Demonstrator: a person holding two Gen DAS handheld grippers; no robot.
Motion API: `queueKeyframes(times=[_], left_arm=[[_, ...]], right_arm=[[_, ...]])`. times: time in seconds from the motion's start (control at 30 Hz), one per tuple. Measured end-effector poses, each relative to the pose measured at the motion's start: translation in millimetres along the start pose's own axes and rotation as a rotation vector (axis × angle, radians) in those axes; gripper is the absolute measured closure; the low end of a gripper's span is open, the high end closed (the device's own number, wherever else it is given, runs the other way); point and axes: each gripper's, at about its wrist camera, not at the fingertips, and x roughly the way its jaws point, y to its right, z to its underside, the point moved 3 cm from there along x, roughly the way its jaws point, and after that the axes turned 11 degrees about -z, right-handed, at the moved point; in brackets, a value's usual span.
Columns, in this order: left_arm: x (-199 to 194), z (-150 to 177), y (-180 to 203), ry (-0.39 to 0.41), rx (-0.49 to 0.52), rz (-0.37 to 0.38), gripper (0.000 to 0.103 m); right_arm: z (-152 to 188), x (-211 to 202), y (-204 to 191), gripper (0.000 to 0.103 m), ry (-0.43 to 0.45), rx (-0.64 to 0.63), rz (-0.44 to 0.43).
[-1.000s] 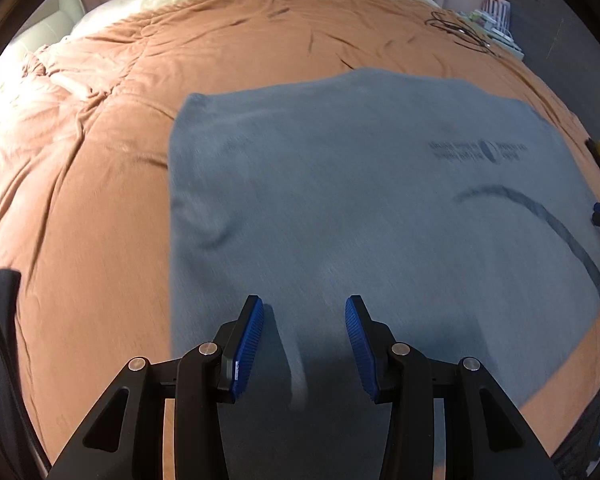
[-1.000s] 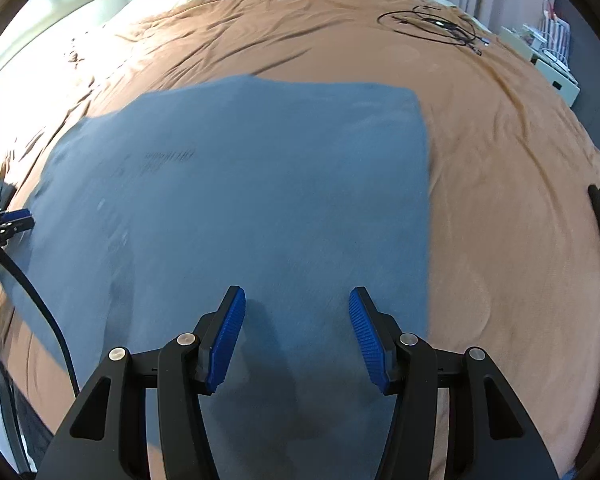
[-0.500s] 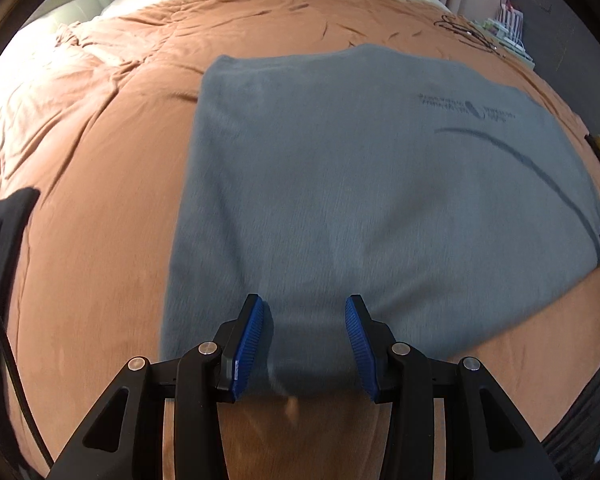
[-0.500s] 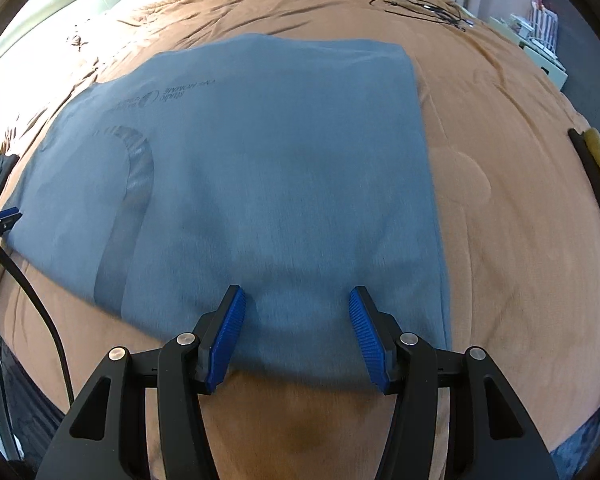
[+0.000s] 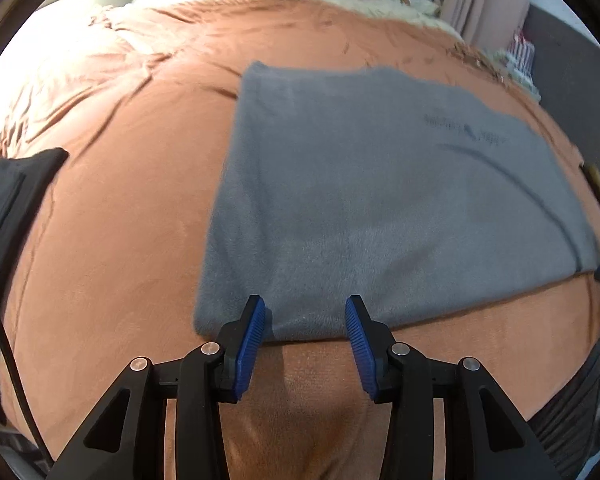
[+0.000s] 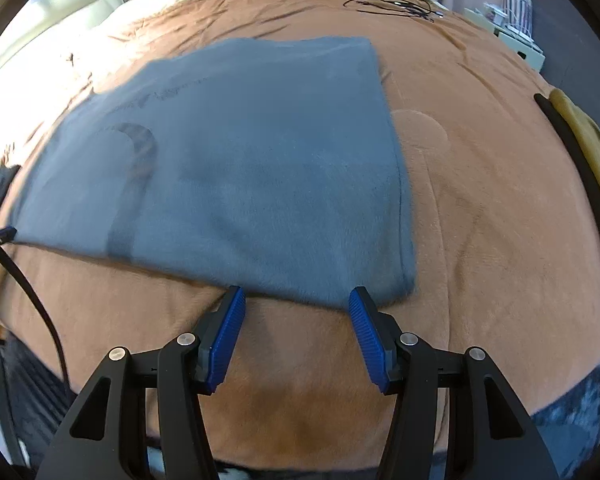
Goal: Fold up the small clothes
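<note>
A grey garment (image 5: 380, 208) lies flat and spread out on the orange bedspread (image 5: 112, 240), with small dark print and a curved dark line on it. It also shows in the right wrist view (image 6: 252, 168). My left gripper (image 5: 305, 312) is open and empty, its blue fingertips at the garment's near edge, close to the near left corner. My right gripper (image 6: 296, 300) is open and empty, its fingertips at the near edge, close to the near right corner.
A black item (image 5: 12, 196) lies at the left of the bed. A yellow and black item (image 6: 580, 140) lies at the right edge. Tangled black cables (image 6: 396, 2) lie at the far side. Shelves with clutter (image 6: 516, 12) stand beyond the bed.
Both grippers have drawn back toward me, from over the garment's middle to its near edge. Both stay open. The garment has not moved.
</note>
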Motion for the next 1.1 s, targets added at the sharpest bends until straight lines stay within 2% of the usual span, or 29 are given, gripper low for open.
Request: queueKeyframes(times=[0.1,0.23,0.43,0.6,0.73,0.9,1.1], left_arm=[[-11.8,-8.9,5.4,0.032,-0.019,0.02,0.058],[-15.7,-17.1,29.4,0.05,0.009,0.039,0.058],[-2.7,-21.7,61.7,0.035,0.028,0.056,0.058],[20.3,-12.6,76.2,-0.007,0.059,0.025,0.058],[22.4,-7.5,79.4,0.006,0.098,0.002,0.058],[4.7,-15.8,61.3,0.012,0.048,0.041,0.058],[-7.6,-22.6,7.5,0.028,-0.076,0.033,0.058]], right_arm=[[-6.8,-10.0,-5.5,0.051,0.034,0.0,-0.013],[-13.3,-12.3,-24.0,0.051,0.055,-0.012,-0.035],[-20.4,-0.5,-48.2,0.051,0.056,-0.026,-0.077],[-29.4,23.7,-45.5,0.051,0.036,-0.019,-0.075],[-24.4,40.5,-40.6,0.051,-0.002,-0.029,-0.051],[-29.6,36.6,-44.4,0.051,-0.004,-0.044,-0.034],[-44.7,22.4,-70.0,0.051,0.058,-0.058,-0.079]])
